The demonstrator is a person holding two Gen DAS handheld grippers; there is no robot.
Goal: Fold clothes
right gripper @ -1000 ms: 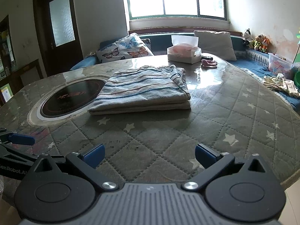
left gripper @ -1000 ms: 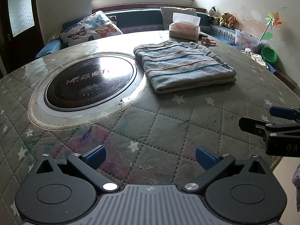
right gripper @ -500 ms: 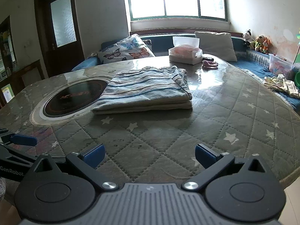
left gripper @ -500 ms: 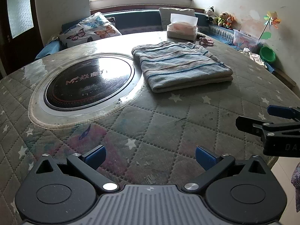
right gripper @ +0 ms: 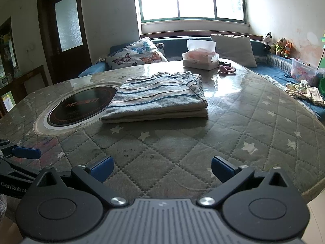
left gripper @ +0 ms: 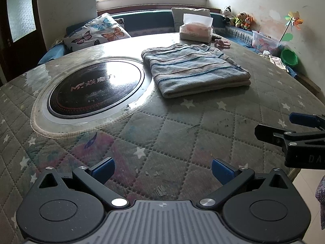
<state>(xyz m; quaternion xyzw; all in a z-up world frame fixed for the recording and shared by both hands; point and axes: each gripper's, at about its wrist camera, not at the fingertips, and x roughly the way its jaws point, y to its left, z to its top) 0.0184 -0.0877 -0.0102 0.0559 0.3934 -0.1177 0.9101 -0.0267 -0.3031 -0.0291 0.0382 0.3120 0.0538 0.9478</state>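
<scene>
A folded striped blue-grey garment (left gripper: 195,71) lies flat on the round quilted table (left gripper: 162,138), to the right of the black hotplate. It also shows in the right wrist view (right gripper: 158,97). My left gripper (left gripper: 162,170) is open and empty, low over the table's near edge, well short of the garment. My right gripper (right gripper: 161,168) is open and empty, also near the front edge. The right gripper shows at the right edge of the left wrist view (left gripper: 292,130); the left gripper shows at the left edge of the right wrist view (right gripper: 20,156).
A round black hotplate (left gripper: 95,87) is set into the table's left half. A tissue box (left gripper: 196,30) and a small pink item (left gripper: 222,43) sit at the far edge. A bench with cushions (right gripper: 138,56), loose clothes (right gripper: 304,92) and toys runs behind the table and along its right.
Both grippers have drawn back and risen slightly, so the garment looks a little farther off. The garment has not moved. Both grippers stay open.
</scene>
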